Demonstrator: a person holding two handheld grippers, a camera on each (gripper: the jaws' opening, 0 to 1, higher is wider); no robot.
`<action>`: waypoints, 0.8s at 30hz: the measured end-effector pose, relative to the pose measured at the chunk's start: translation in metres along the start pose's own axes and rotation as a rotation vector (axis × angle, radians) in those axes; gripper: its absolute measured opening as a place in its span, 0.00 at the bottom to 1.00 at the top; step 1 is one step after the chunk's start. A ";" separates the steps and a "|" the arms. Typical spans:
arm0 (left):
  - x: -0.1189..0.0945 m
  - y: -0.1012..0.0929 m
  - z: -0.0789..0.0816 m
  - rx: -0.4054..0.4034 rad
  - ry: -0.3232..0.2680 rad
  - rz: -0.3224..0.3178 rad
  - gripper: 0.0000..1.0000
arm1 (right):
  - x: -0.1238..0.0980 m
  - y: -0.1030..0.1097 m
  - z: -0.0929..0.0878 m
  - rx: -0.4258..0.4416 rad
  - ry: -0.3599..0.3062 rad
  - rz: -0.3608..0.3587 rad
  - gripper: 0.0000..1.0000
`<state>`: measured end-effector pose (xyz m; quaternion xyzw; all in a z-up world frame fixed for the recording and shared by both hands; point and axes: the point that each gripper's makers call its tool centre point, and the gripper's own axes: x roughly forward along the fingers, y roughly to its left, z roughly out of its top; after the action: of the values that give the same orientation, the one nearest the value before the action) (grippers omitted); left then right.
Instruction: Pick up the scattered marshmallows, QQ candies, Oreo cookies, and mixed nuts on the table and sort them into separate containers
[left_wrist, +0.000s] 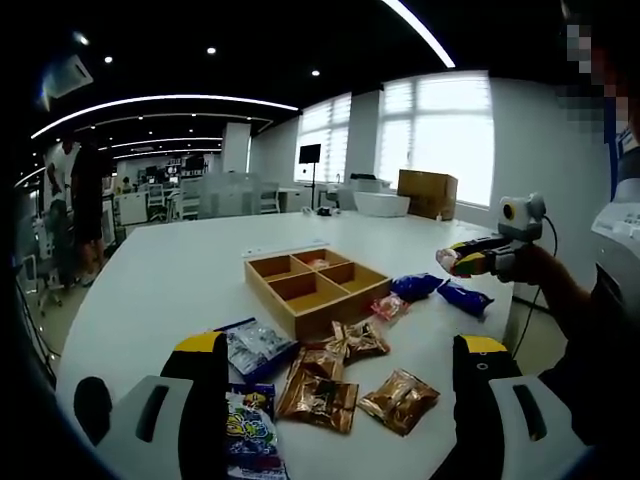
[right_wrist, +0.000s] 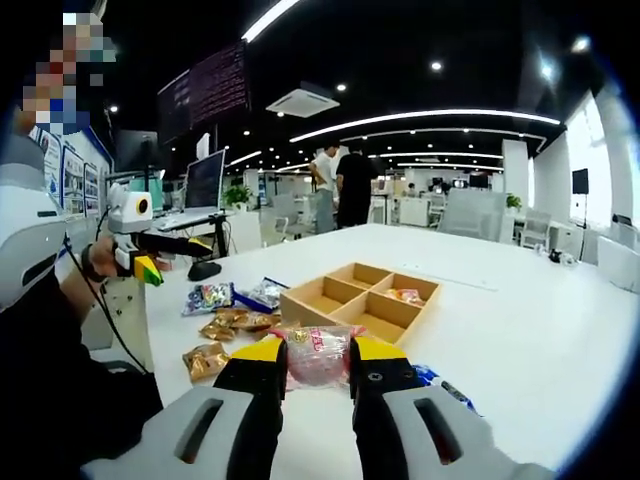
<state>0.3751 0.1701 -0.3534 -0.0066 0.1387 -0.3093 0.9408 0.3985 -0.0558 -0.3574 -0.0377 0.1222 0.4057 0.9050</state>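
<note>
Right hand-held gripper (right_wrist: 312, 362) clenched on a pink candy packet (right_wrist: 316, 352), held above the tabletop (right_wrist: 520, 330). Left hand-held gripper (left_wrist: 340, 355) released, empty. Wooden divided box (left_wrist: 315, 285) at 12 o'clock; brown snack packets (left_wrist: 400, 400) at 6 o'clock of it.

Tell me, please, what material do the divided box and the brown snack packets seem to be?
The divided box looks like light, unpainted wood: matte tan walls with thin partitions. The brown snack packets look like glossy plastic or foil film: crinkled, with bright highlights. Which of the two cannot be told.
</note>
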 end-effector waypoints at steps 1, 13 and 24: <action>0.000 0.000 0.000 0.000 0.000 0.000 0.96 | 0.000 0.000 0.001 0.000 -0.002 0.002 0.21; -0.001 -0.002 0.001 0.001 -0.001 -0.003 0.96 | 0.018 -0.017 0.005 -0.003 -0.009 -0.004 0.21; 0.000 -0.003 0.003 0.009 -0.001 -0.009 0.96 | 0.035 -0.037 0.014 -0.023 -0.001 -0.019 0.21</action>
<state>0.3740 0.1677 -0.3497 -0.0033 0.1368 -0.3140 0.9395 0.4512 -0.0531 -0.3535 -0.0493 0.1168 0.3986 0.9083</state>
